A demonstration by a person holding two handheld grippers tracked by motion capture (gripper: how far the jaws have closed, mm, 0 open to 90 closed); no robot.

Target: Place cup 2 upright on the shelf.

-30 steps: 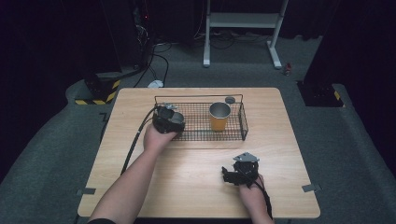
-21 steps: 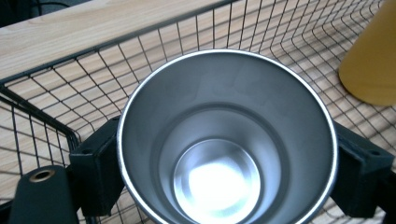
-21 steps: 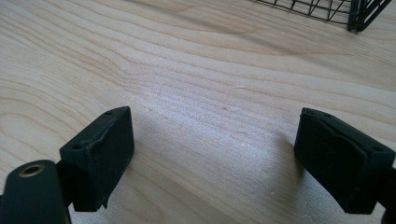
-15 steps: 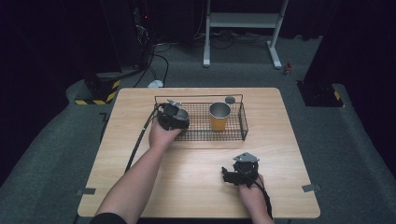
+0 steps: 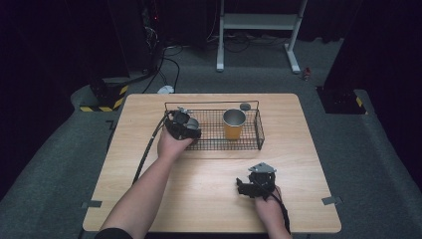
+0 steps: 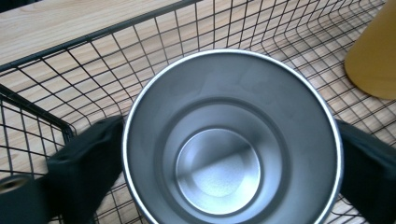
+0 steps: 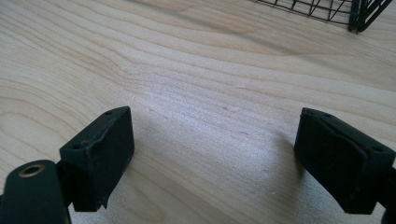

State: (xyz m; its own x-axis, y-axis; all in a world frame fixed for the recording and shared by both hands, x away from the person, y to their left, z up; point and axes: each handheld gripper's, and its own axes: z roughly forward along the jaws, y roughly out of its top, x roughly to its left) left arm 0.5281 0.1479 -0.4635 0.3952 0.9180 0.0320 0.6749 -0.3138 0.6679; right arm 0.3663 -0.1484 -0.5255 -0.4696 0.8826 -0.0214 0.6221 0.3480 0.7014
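Observation:
A silver metal cup (image 6: 219, 172) stands upright in the left end of the black wire basket (image 5: 219, 145), seen from above between my left gripper's (image 6: 231, 156) jaws. Those jaws have just been opening and now flank the cup's rim on both sides without clamping it. In the high view the left gripper (image 5: 184, 124) hangs over the silver cup (image 5: 191, 122). An orange cup (image 5: 234, 124) stands upright in the basket's middle, to the right of the silver one. My right gripper (image 7: 215, 158) rests low over bare wood, open and with nothing between its jaws, at the front right of the table (image 5: 246, 188).
A small grey round lid (image 5: 245, 106) lies on the table behind the basket's far rim. The wire basket wall (image 6: 93, 37) rises close around the left gripper. The wooden table (image 5: 149, 209) is edged by dark floor, with cables and a white stand beyond.
The left hand has edged slightly farther over the basket's left end with the silver cup. The right hand has stayed where it was.

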